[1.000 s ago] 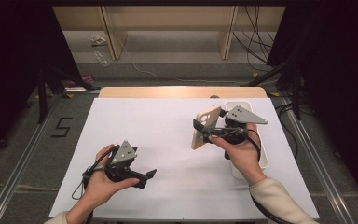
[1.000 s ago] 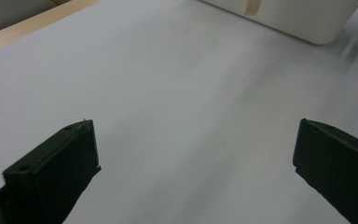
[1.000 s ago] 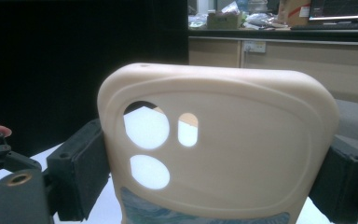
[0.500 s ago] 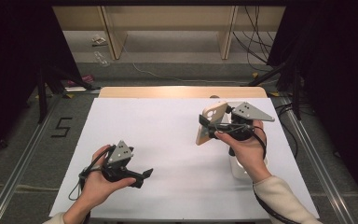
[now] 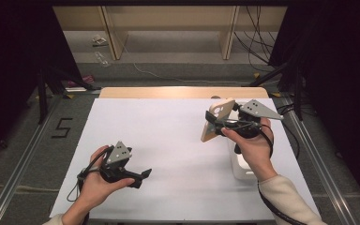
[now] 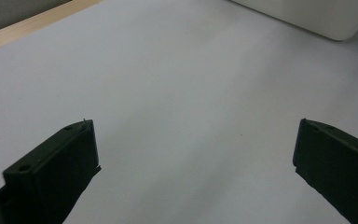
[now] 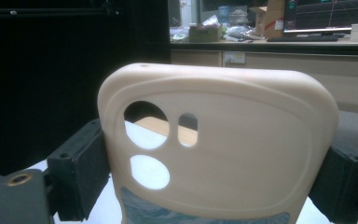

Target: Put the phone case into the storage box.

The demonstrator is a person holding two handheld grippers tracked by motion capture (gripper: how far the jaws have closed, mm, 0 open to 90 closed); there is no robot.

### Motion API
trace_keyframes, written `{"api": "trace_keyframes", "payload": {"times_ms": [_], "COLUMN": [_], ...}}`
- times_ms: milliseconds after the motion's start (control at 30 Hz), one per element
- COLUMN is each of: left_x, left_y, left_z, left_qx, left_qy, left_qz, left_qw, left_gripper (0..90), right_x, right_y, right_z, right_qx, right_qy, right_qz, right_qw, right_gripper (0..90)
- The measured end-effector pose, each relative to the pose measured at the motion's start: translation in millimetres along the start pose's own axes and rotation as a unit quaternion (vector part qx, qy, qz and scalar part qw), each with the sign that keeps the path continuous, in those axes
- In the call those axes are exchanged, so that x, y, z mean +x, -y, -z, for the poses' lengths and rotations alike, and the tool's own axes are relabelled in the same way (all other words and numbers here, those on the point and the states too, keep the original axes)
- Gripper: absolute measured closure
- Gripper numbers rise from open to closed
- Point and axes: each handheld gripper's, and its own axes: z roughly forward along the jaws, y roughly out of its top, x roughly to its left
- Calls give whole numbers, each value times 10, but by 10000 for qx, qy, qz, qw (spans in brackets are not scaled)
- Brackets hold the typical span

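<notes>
Cream-coloured and soft-looking, a phone case (image 7: 216,149) stands clamped across its width between the jaws of the right gripper (image 5: 215,123), which press its two long edges. Its round camera cut-outs sit at the upper left in the right gripper view, and a patterned strip shows along its lower edge. In the high view the case (image 5: 218,119) is held tilted in the air above the right part of the table, its top leaning away from the person.

Just below the right hand (image 5: 251,145) lies a white tray (image 5: 240,166), mostly covered by the forearm; what lies in it cannot be told. A corner of that tray (image 6: 307,16) shows at the top of the left gripper view.

Low at the near left, the left gripper (image 5: 138,176) lies with its jaws wide apart and nothing between them, pointing right across the bare white sheet (image 5: 168,140).

A wooden strip (image 5: 178,92) borders the far edge of the sheet, and wide open room lies between the two grippers.
</notes>
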Motion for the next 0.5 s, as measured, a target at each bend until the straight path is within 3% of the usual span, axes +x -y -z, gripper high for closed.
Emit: {"api": "trace_keyframes", "payload": {"times_ms": [500], "left_x": [2], "left_y": [8], "left_z": [-15], "left_qx": [-4], "left_qy": [5], "left_qz": [0], "left_qw": [10000], "left_gripper": [0], "right_x": [-90], "right_y": [-60], "right_z": [61], "right_qx": [-82], "right_qy": [155], "right_qz": [-29], "right_qw": [9998], "right_gripper": [133]}}
